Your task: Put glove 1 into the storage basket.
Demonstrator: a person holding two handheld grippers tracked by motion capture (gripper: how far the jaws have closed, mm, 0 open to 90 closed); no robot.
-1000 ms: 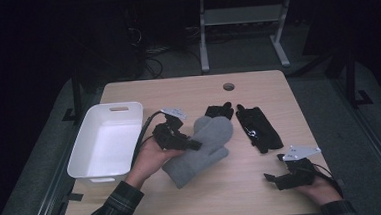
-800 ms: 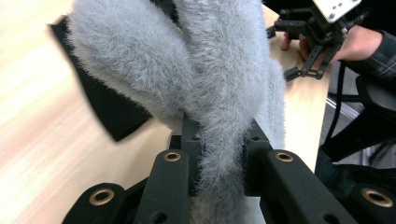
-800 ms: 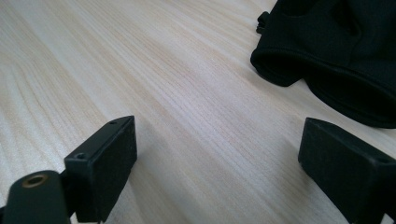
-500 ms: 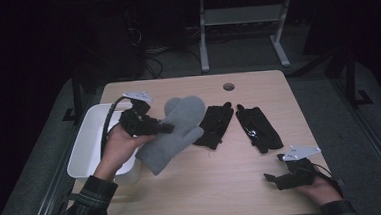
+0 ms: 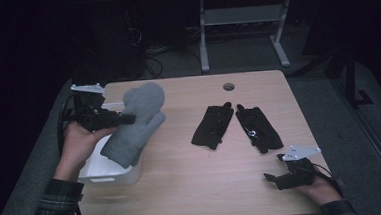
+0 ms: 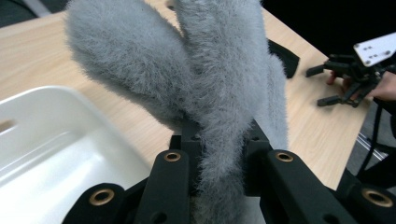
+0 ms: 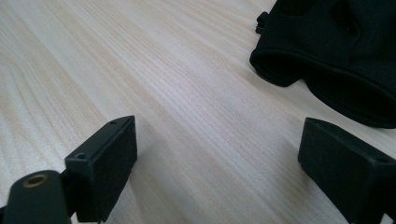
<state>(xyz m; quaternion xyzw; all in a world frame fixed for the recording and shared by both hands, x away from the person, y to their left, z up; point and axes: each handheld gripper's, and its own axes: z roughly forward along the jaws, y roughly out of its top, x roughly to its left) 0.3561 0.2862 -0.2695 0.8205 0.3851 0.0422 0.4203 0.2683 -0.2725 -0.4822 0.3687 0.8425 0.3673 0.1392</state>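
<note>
Above white bin [image 5: 113, 173], left tool [image 5: 124, 119] clamping grey mittens [image 5: 134, 125], lifted

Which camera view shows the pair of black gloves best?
The high view: both black gloves lie whole, side by side on the table. The right gripper view shows one glove's cuff; the left gripper view shows a black corner behind the grey mittens.

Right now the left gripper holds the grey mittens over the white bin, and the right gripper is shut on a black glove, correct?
Not quite. The right gripper is open and holds nothing: the right gripper view shows its jaws apart over bare table, with the black glove lying beyond them. The rest stands: the left gripper holds the grey mittens over the white bin.
</note>
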